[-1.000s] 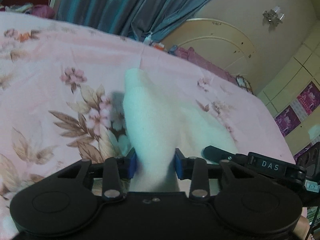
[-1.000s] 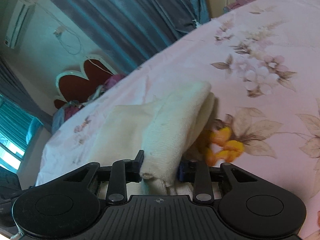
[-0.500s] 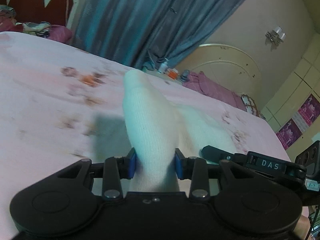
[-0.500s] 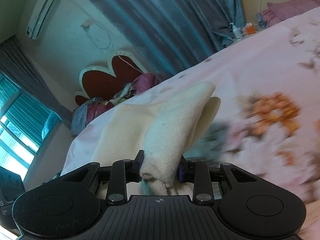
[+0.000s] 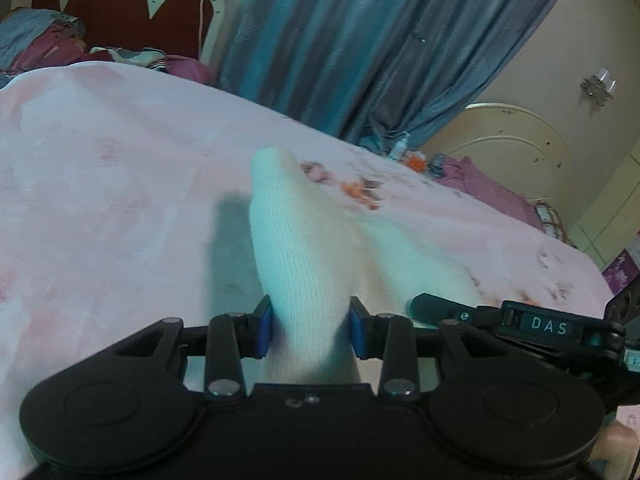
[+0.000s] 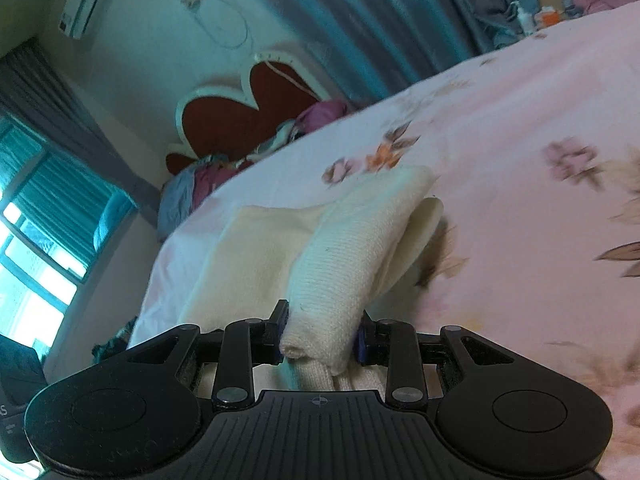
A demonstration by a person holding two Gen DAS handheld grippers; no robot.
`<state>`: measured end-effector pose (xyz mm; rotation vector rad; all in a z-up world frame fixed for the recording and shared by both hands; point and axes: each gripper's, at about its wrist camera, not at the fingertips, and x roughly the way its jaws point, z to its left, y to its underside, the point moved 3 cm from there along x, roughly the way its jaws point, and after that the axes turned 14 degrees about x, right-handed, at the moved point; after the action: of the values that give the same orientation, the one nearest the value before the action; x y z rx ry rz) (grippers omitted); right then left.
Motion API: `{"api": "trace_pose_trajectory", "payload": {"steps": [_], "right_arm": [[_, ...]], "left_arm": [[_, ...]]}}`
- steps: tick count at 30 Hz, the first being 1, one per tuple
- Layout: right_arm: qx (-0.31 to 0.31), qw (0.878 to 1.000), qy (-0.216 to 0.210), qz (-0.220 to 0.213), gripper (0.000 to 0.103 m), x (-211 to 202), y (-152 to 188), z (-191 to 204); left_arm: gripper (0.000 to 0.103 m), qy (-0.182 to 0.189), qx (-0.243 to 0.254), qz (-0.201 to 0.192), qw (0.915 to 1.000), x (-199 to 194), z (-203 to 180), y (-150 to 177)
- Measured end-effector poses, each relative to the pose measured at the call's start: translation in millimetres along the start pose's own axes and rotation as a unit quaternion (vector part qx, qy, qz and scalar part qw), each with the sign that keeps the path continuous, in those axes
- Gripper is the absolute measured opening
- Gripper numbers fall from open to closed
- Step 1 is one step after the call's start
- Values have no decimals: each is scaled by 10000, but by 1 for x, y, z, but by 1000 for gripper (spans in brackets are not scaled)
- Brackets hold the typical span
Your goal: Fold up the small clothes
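A small cream knitted garment point(image 5: 300, 256) hangs between my two grippers above the pink floral bedsheet point(image 5: 112, 184). My left gripper point(image 5: 311, 332) is shut on one bunched end of it, blue pads pressing both sides. In the right wrist view the same cream garment point(image 6: 352, 248) runs forward and off to the left, and my right gripper point(image 6: 322, 338) is shut on its other bunched end. The other gripper's black body point(image 5: 532, 324) shows at the right of the left wrist view. The garment's underside is hidden.
A red scalloped headboard point(image 5: 124, 12) with piled bedding point(image 6: 208, 176) stands at the bed's far end. Blue-grey curtains point(image 5: 360, 40) hang behind. Small bottles point(image 5: 404, 148) sit by the far bed edge. A window point(image 6: 36, 248) is at the left in the right wrist view.
Both grippers have carried the held garment sideways across the bed toward the headboard. The floral prints slid past underneath, and the grip on the garment is unchanged.
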<state>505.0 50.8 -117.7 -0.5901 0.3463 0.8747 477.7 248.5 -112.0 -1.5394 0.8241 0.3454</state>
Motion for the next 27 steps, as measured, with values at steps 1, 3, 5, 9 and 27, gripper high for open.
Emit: {"api": "trace_pose_trajectory", "payload": {"steps": [1,3,5,9,27], "right_arm": [[-10,10000,27,24,31,6,1,0],[-44,9999,126,46,31,16,2,-4],[-29,9998,174,82,31,20,5,-13],[99,9994,298,125,32,22,4,-32],[-295,9936,1013,-393,40,35,-26,-12]], "left_arm": [[36,-26,1,20,10000,4,6,2],[37,-120,21,99,9999,12,18,11],[41,-143,14,167,9998,19,25,19],[49,-133,63,168,9998,22,22,23],[50,-454,119,-34,9989,39,37,-19]]}}
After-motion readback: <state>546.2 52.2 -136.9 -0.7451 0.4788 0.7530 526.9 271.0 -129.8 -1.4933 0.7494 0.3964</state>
